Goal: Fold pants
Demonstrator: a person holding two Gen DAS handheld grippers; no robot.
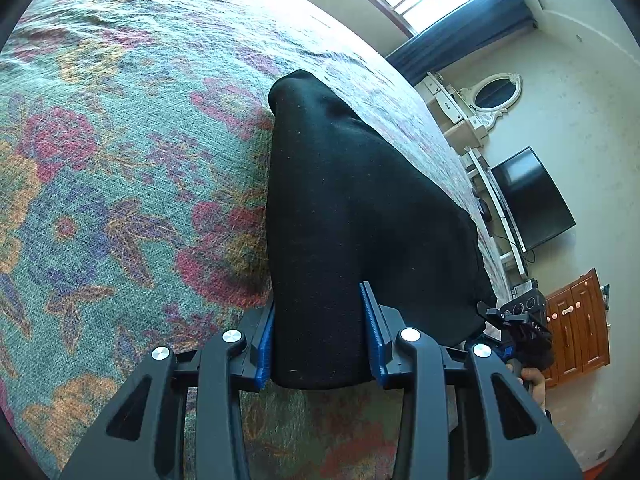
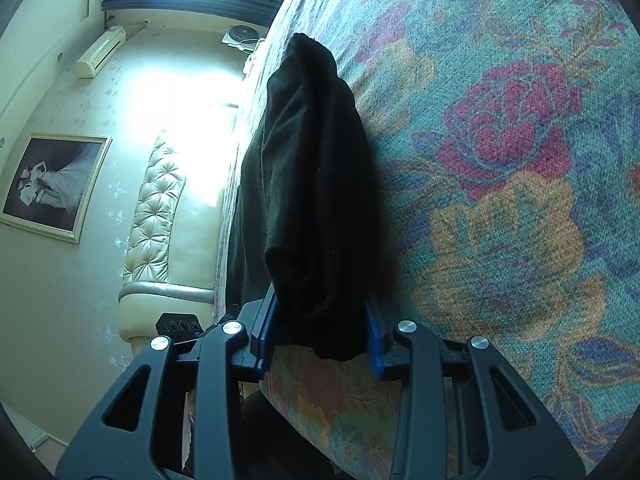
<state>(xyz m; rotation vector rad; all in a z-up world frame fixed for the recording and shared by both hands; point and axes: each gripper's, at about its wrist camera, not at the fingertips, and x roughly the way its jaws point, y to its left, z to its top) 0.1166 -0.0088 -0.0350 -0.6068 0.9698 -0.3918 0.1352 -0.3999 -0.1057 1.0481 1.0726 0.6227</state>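
Observation:
The black pants (image 1: 352,208) are lifted off the bed and hang stretched between both grippers. My left gripper (image 1: 320,332) is shut on one end of the black cloth, which fills the gap between its blue pads (image 1: 374,334). My right gripper (image 2: 320,328) is shut on the other end of the pants (image 2: 312,184), bunched between its blue pads (image 2: 267,332). The far end of the cloth still touches the bedspread. The right gripper also shows in the left wrist view (image 1: 520,320), at the pants' right edge.
The bed has a floral bedspread (image 1: 120,160) in teal, red and orange, also seen in the right wrist view (image 2: 500,200). A television (image 1: 532,200), a white dresser with mirror (image 1: 492,96) and a wooden cabinet (image 1: 580,320) stand beyond the bed. A tufted headboard (image 2: 156,208) is at the left.

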